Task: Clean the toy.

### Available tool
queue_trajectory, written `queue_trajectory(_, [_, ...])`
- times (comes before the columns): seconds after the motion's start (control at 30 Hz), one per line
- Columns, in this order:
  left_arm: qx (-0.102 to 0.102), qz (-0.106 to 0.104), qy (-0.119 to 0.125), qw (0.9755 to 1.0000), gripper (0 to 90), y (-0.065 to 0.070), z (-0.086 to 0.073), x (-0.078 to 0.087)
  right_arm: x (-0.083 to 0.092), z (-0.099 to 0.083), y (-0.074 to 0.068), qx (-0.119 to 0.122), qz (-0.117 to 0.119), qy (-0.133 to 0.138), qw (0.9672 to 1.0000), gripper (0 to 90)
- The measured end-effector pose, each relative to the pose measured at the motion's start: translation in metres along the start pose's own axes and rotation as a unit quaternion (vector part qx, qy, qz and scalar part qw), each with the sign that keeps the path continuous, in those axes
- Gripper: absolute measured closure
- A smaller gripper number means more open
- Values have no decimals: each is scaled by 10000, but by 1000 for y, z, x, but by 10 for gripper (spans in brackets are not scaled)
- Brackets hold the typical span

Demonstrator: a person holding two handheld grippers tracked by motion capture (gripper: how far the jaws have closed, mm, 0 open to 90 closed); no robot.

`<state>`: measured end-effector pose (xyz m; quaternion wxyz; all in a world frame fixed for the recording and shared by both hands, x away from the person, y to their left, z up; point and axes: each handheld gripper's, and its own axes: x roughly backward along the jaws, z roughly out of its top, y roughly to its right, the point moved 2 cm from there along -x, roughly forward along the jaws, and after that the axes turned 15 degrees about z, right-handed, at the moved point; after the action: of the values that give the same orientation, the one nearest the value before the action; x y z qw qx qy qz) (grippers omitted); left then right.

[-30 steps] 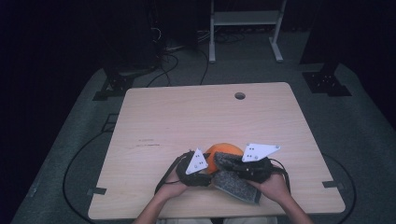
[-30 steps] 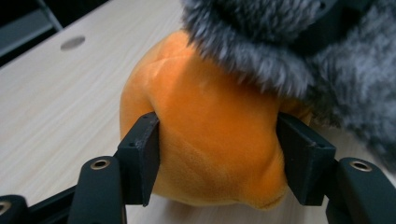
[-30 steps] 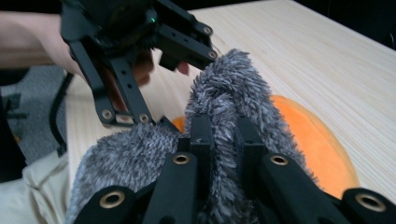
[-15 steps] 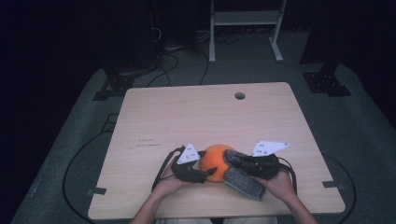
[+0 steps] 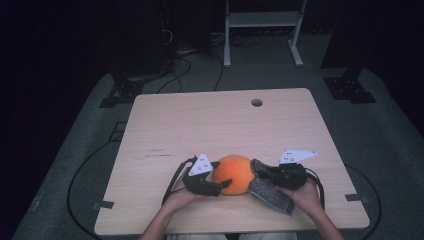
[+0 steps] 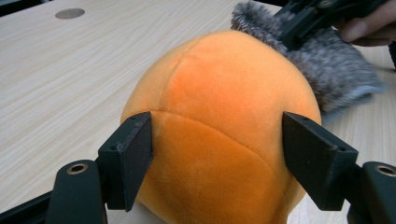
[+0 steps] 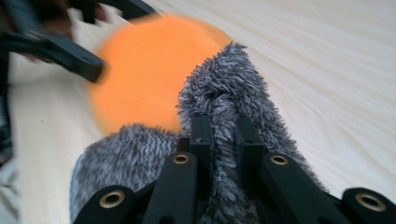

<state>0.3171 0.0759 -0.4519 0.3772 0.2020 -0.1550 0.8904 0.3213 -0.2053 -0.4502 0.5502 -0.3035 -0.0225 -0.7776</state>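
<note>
An orange plush ball (image 5: 235, 174) rests on the wooden table (image 5: 200, 120) near its front edge. My left gripper (image 5: 223, 173) reaches it from the left. In the left gripper view the ball (image 6: 219, 93) sits between the two pads of my left gripper (image 6: 217, 158); the jaws have just been opening and do not squeeze it. My right gripper (image 5: 257, 168) is shut on a grey furry cloth (image 5: 270, 192) against the ball's right side. In the right gripper view, the right gripper (image 7: 223, 135) pinches a fold of the cloth (image 7: 224, 93) beside the ball (image 7: 140, 74).
A round cable hole (image 5: 257, 102) sits near the table's far edge. Cables trail from both grippers over the front edge. A white metal frame (image 5: 262, 20) stands on the dark floor behind the table.
My right gripper has carried the grey cloth right and down, from in front of the ball to its right side. The left jaws have spread wider around the ball.
</note>
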Motion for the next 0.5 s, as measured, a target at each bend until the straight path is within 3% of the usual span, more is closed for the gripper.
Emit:
queue_trajectory(0.07, [-36,9,-45,10000,267,0,-1,0,3,1,-1,8,41,58,10000,804])
queue_trajectory(0.17, [-119,-36,-79,9999,281,2,-2,0,5,15,-14,263,277,346,9987,803])
queue_trajectory(0.27, [-174,-104,-121,9997,293,2,-3,0,-2,21,-21,429,337,288,9981,803])
queue_trajectory(0.33, [-118,-286,-105,9995,284,0,-2,2,-7,17,-19,403,388,203,9982,803])
queue_trajectory(0.4, [23,-416,39,9991,203,-3,3,5,-7,14,-20,502,386,110,9979,803])
queue_trajectory(0.47, [214,-242,121,9994,125,-8,7,4,-5,13,-22,571,445,40,9974,802])
queue_trajectory(0.5, [238,-176,-13,9996,90,-9,8,0,-5,12,-23,599,484,31,9970,802])
